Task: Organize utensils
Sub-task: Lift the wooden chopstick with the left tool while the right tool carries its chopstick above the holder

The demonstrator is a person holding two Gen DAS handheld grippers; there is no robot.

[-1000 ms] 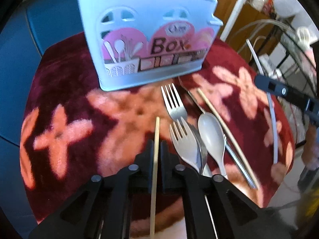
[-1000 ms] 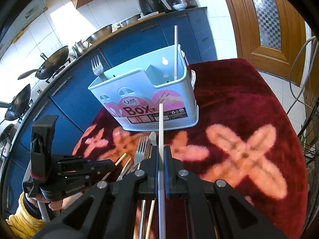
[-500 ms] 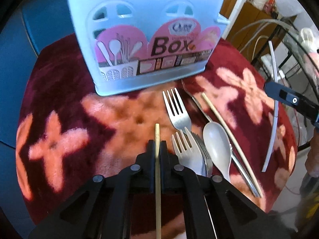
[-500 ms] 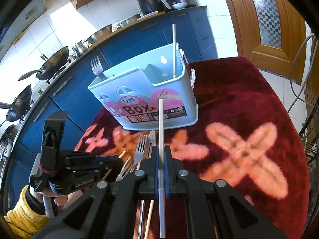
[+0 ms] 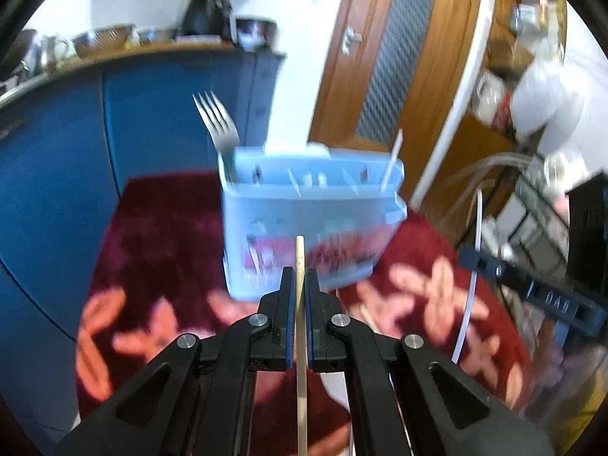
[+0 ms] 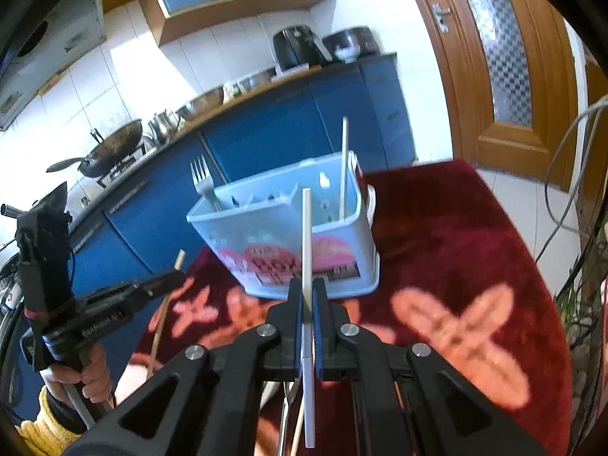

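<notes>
Two claws in view, both clamped on chopsticks. In the left wrist view we see the left claw (image 5: 300, 281) at lower centre, jaws pinched on a wooden chopstick (image 5: 301, 342) that runs straight up between them, tip poking just above the pads. In the right wrist view the right claw (image 6: 307, 292) at lower centre grips a white chopstick (image 6: 307, 250) the same way, upright. The light blue utensil box (image 6: 281, 235) sits mid-frame on the table (image 6: 456, 228) with its dark red flowered cloth, beyond both claws. Inside it we see a fork (image 6: 203, 182) standing tines-up at the left end and another white chopstick (image 6: 344, 163) leaning at the right end. More utensils lie on the cloth under the right claw, mostly hidden. A hand (image 6: 81, 374) with a yellow sleeve holds the left claw's handle at lower left of the right view. Left view is motion-blurred.
</notes>
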